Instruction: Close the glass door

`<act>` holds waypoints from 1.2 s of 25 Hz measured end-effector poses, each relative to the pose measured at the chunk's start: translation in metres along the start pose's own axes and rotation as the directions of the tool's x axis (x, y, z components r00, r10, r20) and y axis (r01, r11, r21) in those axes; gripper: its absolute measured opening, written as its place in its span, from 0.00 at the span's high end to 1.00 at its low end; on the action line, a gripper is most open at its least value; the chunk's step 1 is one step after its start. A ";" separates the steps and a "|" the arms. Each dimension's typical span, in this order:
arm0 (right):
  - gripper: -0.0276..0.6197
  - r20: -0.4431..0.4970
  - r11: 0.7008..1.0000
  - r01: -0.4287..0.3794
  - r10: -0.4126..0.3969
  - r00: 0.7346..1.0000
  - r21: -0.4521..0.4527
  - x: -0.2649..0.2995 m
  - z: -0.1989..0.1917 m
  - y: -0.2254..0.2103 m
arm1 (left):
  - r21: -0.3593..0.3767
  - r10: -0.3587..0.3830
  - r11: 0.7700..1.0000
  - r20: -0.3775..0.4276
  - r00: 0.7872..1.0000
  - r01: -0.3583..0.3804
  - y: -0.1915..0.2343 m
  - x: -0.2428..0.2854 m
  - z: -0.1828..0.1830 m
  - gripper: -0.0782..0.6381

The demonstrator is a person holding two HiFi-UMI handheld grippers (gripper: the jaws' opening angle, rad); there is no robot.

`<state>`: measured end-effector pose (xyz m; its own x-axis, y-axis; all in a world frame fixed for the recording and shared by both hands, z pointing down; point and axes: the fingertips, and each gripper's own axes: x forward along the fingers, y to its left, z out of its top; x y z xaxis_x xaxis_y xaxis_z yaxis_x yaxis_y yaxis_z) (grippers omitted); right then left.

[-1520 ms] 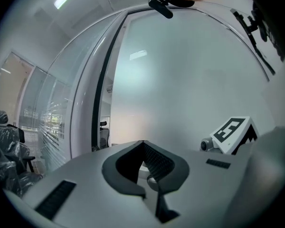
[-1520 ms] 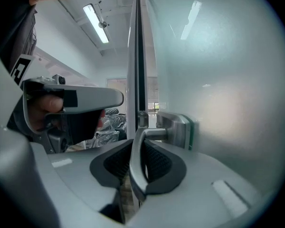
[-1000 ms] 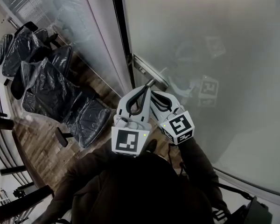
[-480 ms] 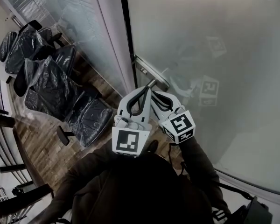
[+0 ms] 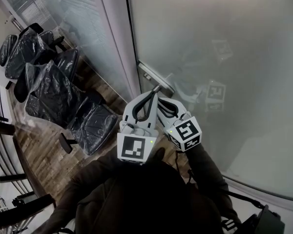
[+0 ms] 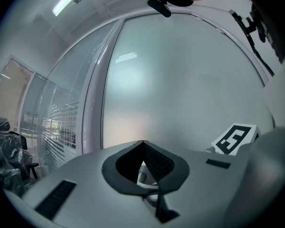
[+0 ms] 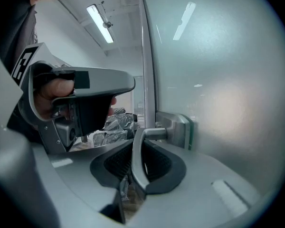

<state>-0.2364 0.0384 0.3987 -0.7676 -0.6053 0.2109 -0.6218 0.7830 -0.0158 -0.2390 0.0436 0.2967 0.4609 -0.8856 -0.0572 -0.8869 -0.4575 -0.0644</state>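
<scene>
Nearly shut: the glass door (image 5: 224, 57) has swung closer to its frame (image 5: 118, 43) at 11 o'clock, the dark gap thinner than a second ago. The right hand-held gripper (image 7: 137, 156) pinches the door handle (image 7: 154, 133); the left hand-held gripper (image 6: 142, 145), jaws pressed together, rides alongside. Latching probably remains.

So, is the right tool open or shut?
Shut on it: the right tool squeezes the silver metal door handle between its pads.
</scene>
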 end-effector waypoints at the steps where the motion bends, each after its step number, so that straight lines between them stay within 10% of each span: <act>1: 0.86 0.000 1.000 -0.001 0.001 1.000 -0.002 0.000 0.000 0.001 | -0.001 0.002 1.000 0.000 1.000 -0.002 0.001 0.000 0.000 0.90; 15: 0.86 -0.048 0.999 0.010 -0.012 0.999 -0.045 -0.003 0.002 0.000 | 0.006 0.037 0.999 0.005 0.999 -0.037 0.013 -0.007 0.003 0.90; 30: 0.95 0.215 0.994 0.100 -0.105 0.971 0.033 -0.060 0.084 -0.015 | 0.004 0.019 1.000 0.005 1.000 -0.019 0.014 0.000 -0.002 0.90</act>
<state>-0.1945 0.0509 0.3038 -0.7136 -0.7005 -0.0039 -0.7002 0.7134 -0.0270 -0.2514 0.0375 0.2978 0.4444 -0.8936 -0.0632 -0.8952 -0.4405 -0.0674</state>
